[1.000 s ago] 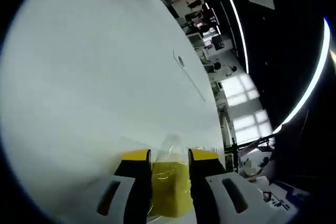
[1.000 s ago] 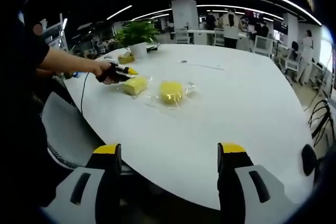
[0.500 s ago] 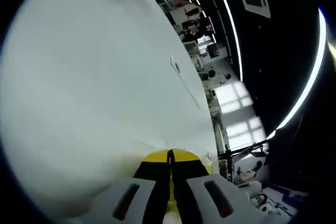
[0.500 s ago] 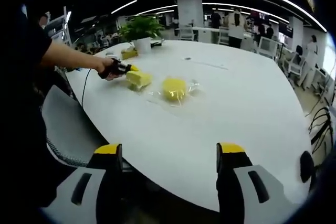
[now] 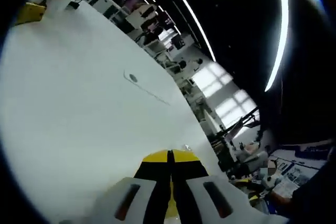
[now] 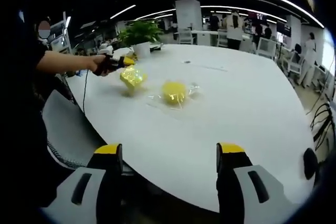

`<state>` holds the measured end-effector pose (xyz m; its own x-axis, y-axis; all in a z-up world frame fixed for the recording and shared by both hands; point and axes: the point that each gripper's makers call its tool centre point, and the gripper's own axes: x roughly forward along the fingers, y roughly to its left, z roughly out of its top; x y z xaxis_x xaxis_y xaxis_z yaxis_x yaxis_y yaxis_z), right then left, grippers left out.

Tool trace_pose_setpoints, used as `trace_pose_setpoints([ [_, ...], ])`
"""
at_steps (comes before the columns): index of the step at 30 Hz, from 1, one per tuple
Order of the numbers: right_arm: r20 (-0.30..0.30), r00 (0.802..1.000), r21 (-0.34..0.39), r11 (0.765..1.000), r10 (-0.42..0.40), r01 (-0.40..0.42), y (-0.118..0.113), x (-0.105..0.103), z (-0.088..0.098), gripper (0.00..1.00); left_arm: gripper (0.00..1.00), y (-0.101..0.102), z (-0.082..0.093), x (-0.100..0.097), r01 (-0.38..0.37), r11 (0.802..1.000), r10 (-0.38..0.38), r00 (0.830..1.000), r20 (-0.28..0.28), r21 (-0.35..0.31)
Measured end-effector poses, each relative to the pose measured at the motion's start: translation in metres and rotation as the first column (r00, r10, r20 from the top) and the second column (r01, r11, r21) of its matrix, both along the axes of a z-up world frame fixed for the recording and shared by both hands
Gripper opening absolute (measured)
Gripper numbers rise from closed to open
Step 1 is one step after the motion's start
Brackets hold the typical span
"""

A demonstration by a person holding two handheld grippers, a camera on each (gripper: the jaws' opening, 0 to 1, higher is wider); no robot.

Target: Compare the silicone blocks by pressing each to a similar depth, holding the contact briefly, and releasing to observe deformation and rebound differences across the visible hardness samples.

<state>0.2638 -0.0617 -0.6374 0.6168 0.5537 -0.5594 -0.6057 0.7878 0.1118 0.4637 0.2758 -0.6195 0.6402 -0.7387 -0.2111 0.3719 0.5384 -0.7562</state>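
My left gripper is shut, with a sliver of a yellow silicone block pinched between its jaws. The right gripper view shows that gripper in a person's hand, holding the bagged yellow block just above the white table. A second, rounder yellow block lies on the table in clear wrap, to the right of the held one. My right gripper stands open over the near table edge, far from both blocks, with nothing between its jaws.
A potted plant stands at the table's far left, with a small yellow item beside its pot. A grey chair sits against the near left edge. People and desks fill the room behind.
The left gripper closed on the yellow block, then raised it off the table and swung its view toward the plant. The right gripper stayed open and still.
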Motion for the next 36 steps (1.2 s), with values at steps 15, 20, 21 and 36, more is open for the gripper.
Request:
trace_pose_setpoints([
  [15,0.058,0.996,0.028,0.997,0.065,-0.067,0.013,0.009,0.013,0.68,0.00,-0.032,0.114,-0.066,0.112,0.988,-0.139,0.935,0.326,0.102],
  [20,0.082,0.991,0.062,0.992,0.108,-0.113,0.021,0.014,0.025,0.71,0.00,-0.046,0.136,-0.095,0.177,0.974,-0.217,0.908,0.359,0.140],
  [21,0.097,0.986,0.083,0.986,0.134,-0.143,0.027,0.015,0.031,0.72,0.00,-0.049,0.140,-0.100,0.181,0.974,-0.219,0.906,0.362,0.135],
  [36,0.224,0.898,0.388,0.811,0.379,-0.439,0.148,0.045,0.115,0.73,0.00,-0.100,0.183,-0.148,0.368,0.921,-0.387,0.822,0.417,0.128],
])
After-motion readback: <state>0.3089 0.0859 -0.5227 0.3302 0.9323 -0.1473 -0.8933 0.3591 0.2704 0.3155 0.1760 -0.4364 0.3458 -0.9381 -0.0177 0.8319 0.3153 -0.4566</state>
